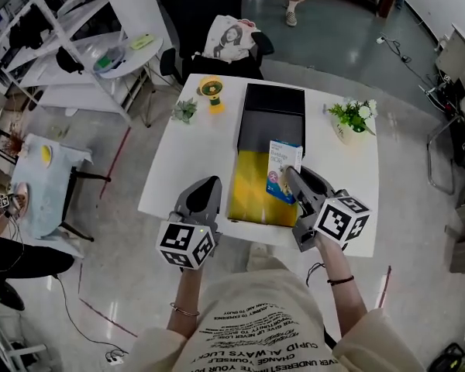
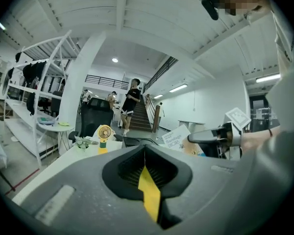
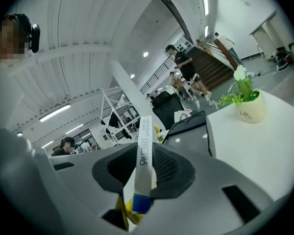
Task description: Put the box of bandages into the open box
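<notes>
The open box lies in the middle of the white table; its yellow inside is near me and its black lid is folded back. My right gripper is shut on the white and blue box of bandages, held upright over the right side of the yellow inside. In the right gripper view the bandage box stands edge-on between the pads. My left gripper hovers at the open box's left edge, shut and empty. The left gripper view shows the bandage box and the right gripper.
A small yellow fan and a little plant stand at the table's far left. A potted plant in a white pot is at the far right. A black chair sits behind the table, shelving to the left.
</notes>
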`<state>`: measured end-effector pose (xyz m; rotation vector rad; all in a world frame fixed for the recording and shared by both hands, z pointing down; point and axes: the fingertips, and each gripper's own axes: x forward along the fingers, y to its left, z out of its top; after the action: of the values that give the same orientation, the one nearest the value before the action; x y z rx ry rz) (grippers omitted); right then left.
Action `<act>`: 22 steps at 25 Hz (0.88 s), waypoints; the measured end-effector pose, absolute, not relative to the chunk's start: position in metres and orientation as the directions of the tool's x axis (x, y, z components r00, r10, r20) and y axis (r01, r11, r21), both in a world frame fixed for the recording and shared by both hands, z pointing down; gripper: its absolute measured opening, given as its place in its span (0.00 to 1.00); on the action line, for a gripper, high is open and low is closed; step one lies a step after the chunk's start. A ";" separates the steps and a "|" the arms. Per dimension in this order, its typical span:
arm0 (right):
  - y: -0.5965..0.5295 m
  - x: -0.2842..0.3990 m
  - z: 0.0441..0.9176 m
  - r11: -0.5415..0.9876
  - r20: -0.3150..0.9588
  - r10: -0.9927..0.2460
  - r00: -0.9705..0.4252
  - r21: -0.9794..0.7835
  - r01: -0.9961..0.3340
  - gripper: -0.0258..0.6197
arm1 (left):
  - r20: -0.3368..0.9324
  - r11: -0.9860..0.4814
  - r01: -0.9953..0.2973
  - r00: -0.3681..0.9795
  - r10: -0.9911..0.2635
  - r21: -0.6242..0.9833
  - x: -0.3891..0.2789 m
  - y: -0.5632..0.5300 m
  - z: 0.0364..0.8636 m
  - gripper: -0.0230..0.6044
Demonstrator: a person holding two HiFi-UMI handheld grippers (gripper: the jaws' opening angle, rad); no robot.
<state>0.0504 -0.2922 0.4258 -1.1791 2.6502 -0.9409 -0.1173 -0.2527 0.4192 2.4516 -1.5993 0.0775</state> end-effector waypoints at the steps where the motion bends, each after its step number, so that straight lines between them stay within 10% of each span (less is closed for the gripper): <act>1: -0.296 0.047 0.431 0.512 0.168 -0.686 -0.708 -0.580 -0.633 0.18 | 0.167 -0.385 -0.910 0.408 -0.898 0.153 -0.117 -0.258 0.423 0.07; 22: -0.319 -0.004 0.526 0.395 0.435 -0.421 -0.796 -0.702 -0.592 0.18 | 0.328 -0.331 -0.906 0.408 -0.852 0.265 -0.106 -0.298 0.500 0.07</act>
<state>-0.0039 -0.3190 0.5255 -1.0211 2.7746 -1.5304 -0.1061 -0.2975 0.5001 2.2660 -1.5055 0.1804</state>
